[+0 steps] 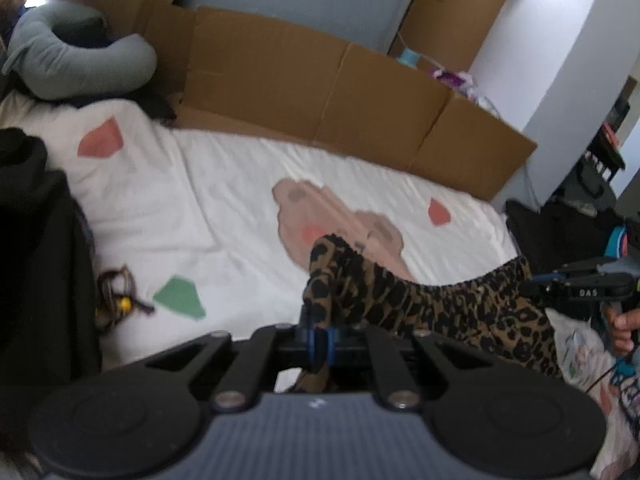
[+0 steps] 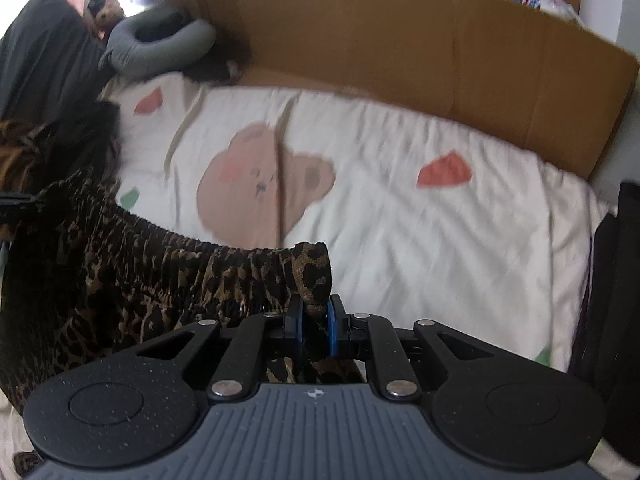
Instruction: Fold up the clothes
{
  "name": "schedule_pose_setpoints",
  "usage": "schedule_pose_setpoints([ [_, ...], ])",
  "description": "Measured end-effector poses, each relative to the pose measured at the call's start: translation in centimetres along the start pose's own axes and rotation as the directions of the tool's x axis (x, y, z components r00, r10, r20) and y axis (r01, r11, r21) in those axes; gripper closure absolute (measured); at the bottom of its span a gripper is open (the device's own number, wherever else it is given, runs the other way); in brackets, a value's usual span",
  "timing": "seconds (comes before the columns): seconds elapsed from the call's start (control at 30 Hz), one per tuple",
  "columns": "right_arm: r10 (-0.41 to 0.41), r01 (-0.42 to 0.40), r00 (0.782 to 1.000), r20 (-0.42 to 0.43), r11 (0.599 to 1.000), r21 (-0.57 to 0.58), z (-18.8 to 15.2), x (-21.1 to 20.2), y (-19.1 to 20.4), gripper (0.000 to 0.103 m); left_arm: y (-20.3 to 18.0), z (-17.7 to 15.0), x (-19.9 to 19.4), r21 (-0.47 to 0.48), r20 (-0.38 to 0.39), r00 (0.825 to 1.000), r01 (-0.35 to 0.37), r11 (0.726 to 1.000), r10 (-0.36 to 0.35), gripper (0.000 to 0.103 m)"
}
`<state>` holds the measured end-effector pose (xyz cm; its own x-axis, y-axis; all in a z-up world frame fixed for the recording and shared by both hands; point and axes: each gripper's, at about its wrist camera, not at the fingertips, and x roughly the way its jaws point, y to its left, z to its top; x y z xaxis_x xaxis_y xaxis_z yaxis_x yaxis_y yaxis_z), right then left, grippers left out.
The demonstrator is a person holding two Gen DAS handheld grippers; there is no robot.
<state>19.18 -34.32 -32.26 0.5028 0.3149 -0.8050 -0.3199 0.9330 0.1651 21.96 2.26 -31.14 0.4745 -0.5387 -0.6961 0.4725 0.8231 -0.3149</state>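
Left claw (image 1: 320,338) and right claw (image 2: 315,326) each pinch the gathered leopard-print fabric garment (image 1: 440,304), stretched unfolded above the white bed sheet (image 1: 224,216); folding apparently remains.

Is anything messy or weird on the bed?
A little. A tangled cord lies loose on the sheet, and dark clothes are heaped at its edge. The leopard garment just hangs between both tongs.

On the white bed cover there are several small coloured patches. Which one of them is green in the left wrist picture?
The green patch, nearest the left gripper, beside the small dark cord bundle. The two other small patches are red-orange.
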Motion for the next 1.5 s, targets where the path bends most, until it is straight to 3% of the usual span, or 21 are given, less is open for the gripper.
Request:
schedule_pose_setpoints([
  [0.3, -0.009, 0.009, 0.997, 0.075, 1.0, -0.006, 5.1, 0.5, -0.8, 0.092, 0.3, 3.9, 1.0, 0.04, 0.037, 0.998, -0.049, 0.998, 0.048, 0.097],
  [1.17, -0.082, 0.086, 0.996, 0.041, 0.991, -0.102, 15.9, 8.6, -2.3, 0.092, 4.1, 11.2, 8.1, 0.039, 0.02, 0.993, -0.116, 0.993, 0.115, 0.097],
  [1.33, -0.096, 0.1, 0.995, 0.034, 0.989, -0.109, 17.5, 10.3, -2.3, 0.092, 5.1, 12.5, 9.9, 0.035, -0.002, 0.991, -0.135, 0.99, 0.136, 0.097],
  [1.5, -0.132, 0.131, 0.991, -0.013, 0.988, -0.085, 17.8, 12.9, -2.5, 0.087, 5.9, 12.8, 13.0, 0.01, -0.099, 0.983, -0.156, 0.988, 0.156, 0.09],
])
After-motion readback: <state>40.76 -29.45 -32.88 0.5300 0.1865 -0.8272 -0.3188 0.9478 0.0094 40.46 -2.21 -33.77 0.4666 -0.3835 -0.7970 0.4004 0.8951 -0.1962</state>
